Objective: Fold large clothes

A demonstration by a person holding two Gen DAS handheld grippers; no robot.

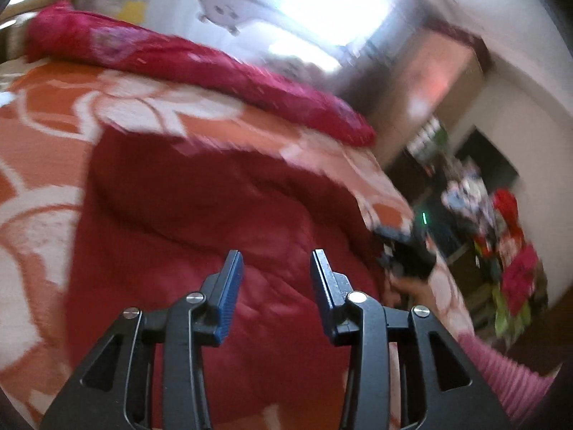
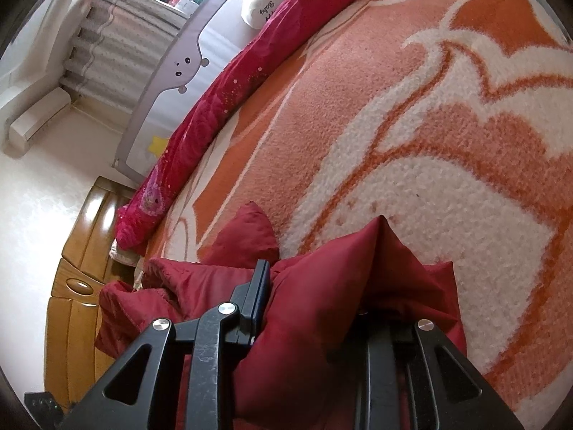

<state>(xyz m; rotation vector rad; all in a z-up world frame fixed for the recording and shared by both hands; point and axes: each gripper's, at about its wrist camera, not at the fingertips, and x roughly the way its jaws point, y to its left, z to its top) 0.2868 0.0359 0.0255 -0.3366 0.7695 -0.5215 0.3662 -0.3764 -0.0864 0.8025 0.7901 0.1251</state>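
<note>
A large dark red padded garment (image 1: pixel 222 222) lies spread on the orange and white bed blanket (image 1: pixel 53 114). My left gripper (image 1: pixel 275 272) is open and empty, hovering just above the garment's near part. My right gripper (image 2: pixel 315 286) is shut on a thick bunched fold of the same red garment (image 2: pixel 322 286); the fabric fills the gap and covers the right finger. The right gripper also shows in the left wrist view (image 1: pixel 404 251) at the garment's right edge, blurred. The rest of the garment (image 2: pixel 172 286) lies crumpled to the left of it.
A long magenta rolled quilt (image 1: pixel 186 64) (image 2: pixel 222 100) lies along the bed's far side by a grey bed rail (image 2: pixel 168 82). A wooden headboard (image 2: pixel 78 279) lies at the left. A pile of colourful clothes (image 1: pixel 508 261) lies beyond the bed's right edge.
</note>
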